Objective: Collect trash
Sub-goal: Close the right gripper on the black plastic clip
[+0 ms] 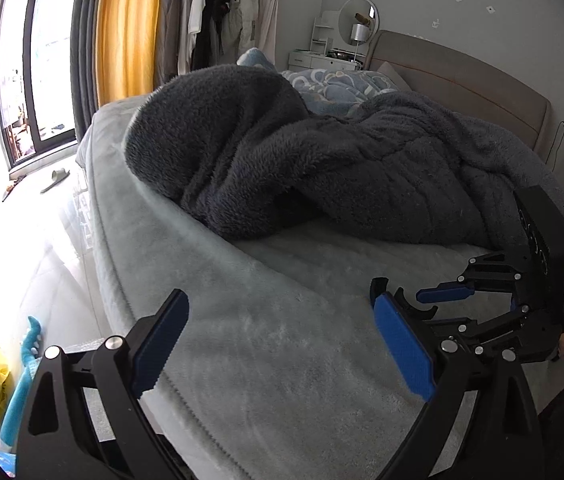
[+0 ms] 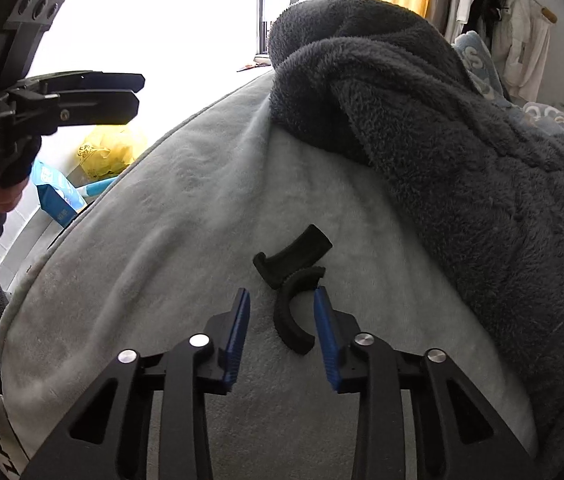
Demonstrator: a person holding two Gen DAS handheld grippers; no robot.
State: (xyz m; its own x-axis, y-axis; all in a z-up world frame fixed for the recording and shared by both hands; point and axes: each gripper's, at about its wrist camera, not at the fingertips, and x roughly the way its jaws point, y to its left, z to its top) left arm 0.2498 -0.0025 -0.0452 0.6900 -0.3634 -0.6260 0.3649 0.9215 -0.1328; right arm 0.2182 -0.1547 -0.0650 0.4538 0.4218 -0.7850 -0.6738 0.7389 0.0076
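We see our right gripper (image 2: 282, 334) with its blue pads spread apart over a pale grey fleece bed cover (image 2: 154, 248). A curved black plastic piece (image 2: 294, 280) lies between them, its arc just beside the right pad. A dark grey fluffy blanket (image 2: 442, 128) lies heaped beyond. Our left gripper (image 2: 122, 92) hovers upper left.

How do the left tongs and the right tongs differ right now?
The left tongs gape wide; the right tongs are open more narrowly. The left tongs have only the pale bed cover between them; the right tongs straddle a black curved piece. Both have blue pads and grip nothing.
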